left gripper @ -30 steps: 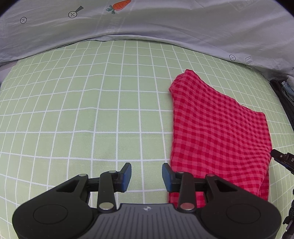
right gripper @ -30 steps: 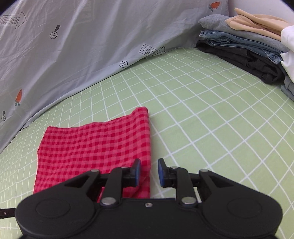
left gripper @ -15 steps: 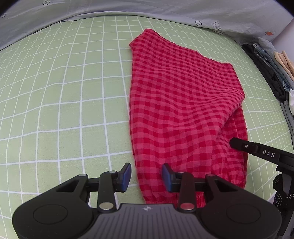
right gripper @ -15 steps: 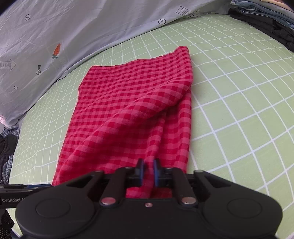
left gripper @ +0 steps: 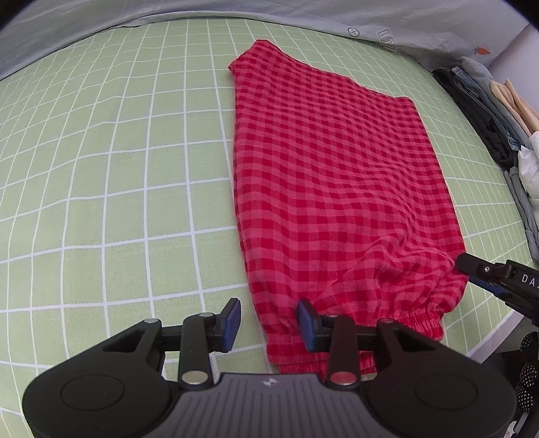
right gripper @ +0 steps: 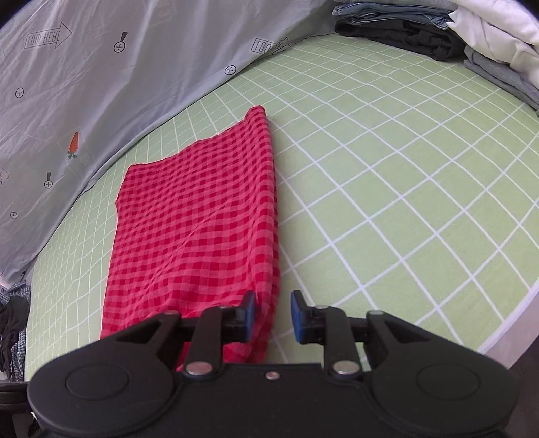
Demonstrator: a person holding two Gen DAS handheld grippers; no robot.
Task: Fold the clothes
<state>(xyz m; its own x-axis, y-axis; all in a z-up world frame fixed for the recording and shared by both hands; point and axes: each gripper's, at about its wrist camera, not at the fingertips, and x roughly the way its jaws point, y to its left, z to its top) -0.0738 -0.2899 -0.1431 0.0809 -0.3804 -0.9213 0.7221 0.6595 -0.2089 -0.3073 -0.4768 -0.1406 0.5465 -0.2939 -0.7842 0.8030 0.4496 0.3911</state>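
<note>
A red checked garment lies folded lengthwise on the green grid sheet, its elastic waistband nearest me. It also shows in the right wrist view. My left gripper is open over the waistband's left corner, with the cloth edge between the blue pads. My right gripper is open at the garment's near right edge, with the cloth beside its left pad. The right gripper's tip shows in the left wrist view beside the bunched right edge.
A stack of folded clothes sits at the far right of the bed, also in the left wrist view. A grey printed sheet rises along the far side. Dark clothes lie at the left. The bed edge runs near right.
My right gripper was shut on the garment's edge half a second ago and has opened; the lifted cloth has settled flatter. My left gripper stayed open and moved slightly.
</note>
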